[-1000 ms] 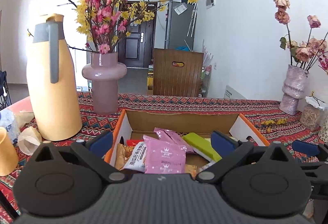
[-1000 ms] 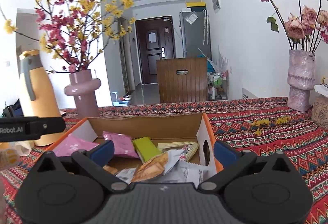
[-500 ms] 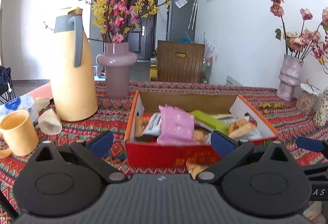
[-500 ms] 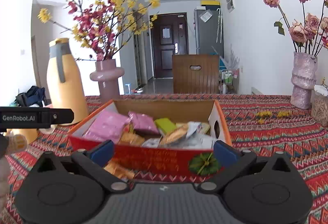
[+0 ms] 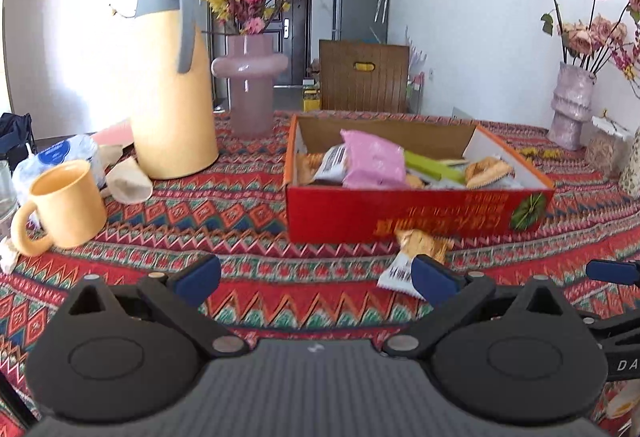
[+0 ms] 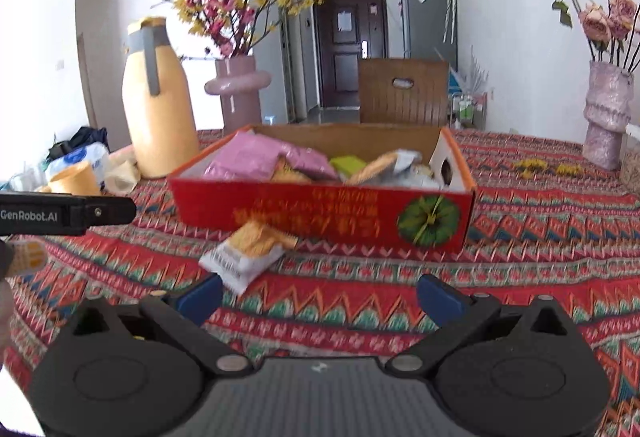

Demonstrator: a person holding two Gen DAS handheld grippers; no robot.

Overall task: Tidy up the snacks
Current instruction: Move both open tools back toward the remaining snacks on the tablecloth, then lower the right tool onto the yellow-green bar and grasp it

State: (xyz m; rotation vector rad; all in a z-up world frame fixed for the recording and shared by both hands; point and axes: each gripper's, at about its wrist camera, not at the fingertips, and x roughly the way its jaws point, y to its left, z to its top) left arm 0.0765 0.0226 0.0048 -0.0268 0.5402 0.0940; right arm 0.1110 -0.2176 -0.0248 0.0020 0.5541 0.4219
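Observation:
A red cardboard box (image 5: 416, 215) (image 6: 320, 215) stands on the patterned tablecloth, holding several snack packets, among them a pink packet (image 5: 374, 159) (image 6: 248, 157) and a green bar (image 5: 434, 167). One cracker packet (image 5: 416, 257) (image 6: 250, 251) lies on the cloth just in front of the box. My left gripper (image 5: 316, 275) is open and empty, pulled back from the box, its right finger close to that packet. My right gripper (image 6: 318, 295) is also open and empty, with the packet just beyond its left finger.
A tall yellow thermos (image 5: 172, 85) (image 6: 158, 101), a pink vase of blossoms (image 5: 250, 85), a yellow mug (image 5: 64, 209) and crumpled paper stand left of the box. A second vase with dried roses (image 6: 608, 113) stands at the right. The left gripper's body (image 6: 64, 215) shows at the right view's left edge.
Both grippers have drawn back and down from above the box, which now shows its red front. The loose cracker packet in front of it has come into view.

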